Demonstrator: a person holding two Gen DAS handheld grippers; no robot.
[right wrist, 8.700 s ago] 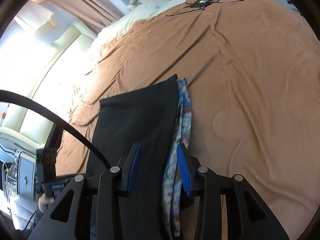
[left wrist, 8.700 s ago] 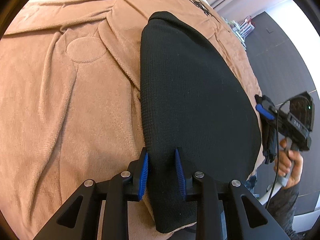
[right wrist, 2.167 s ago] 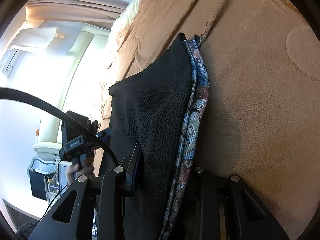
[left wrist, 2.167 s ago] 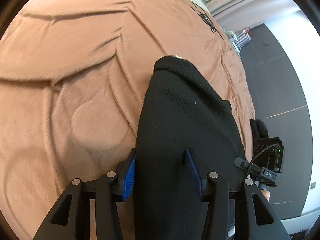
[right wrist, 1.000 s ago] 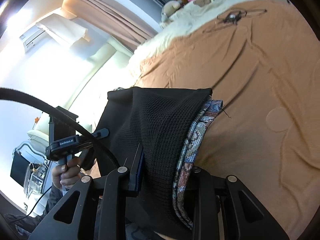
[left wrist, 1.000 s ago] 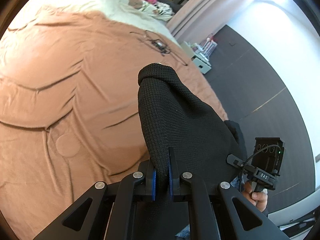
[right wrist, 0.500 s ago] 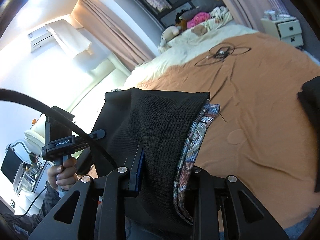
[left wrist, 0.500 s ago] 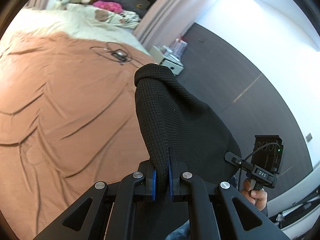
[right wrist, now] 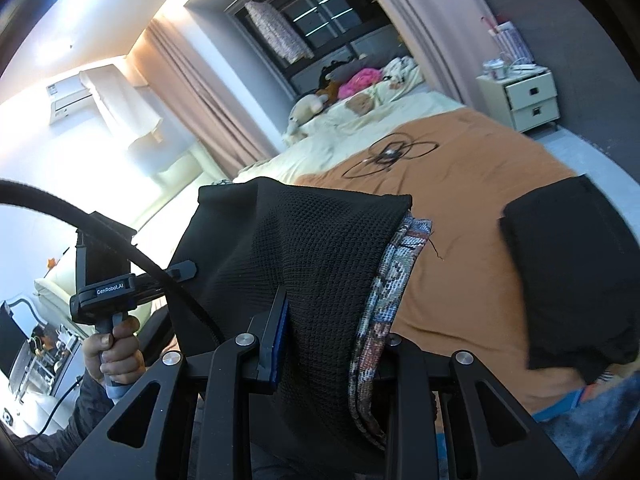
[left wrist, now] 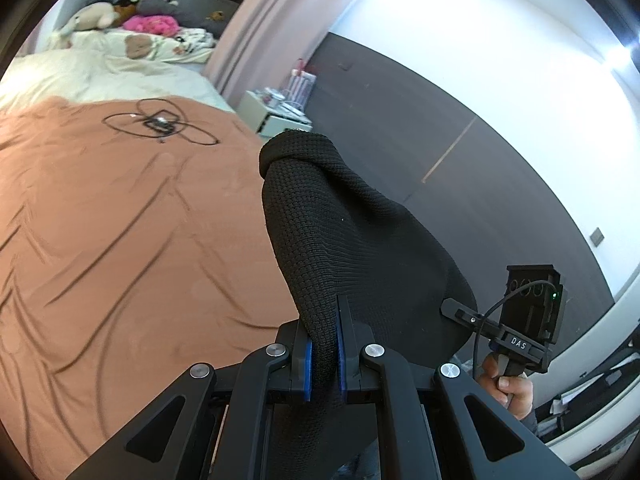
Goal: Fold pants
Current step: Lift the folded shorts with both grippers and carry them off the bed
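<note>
Hanging w/ patterned lining showing, black waffle-knit pants pinched by both hand-held grippers.

A home bedroom. Wide bed under a rumpled rust-brown blanket, cream sheet and a heap of plush toys at its head. Cream two-drawer nightstand beside it, cluttered on top. Long pink curtains framing a dark window, white wall air conditioner high up, dark grey panelled wall.
</note>
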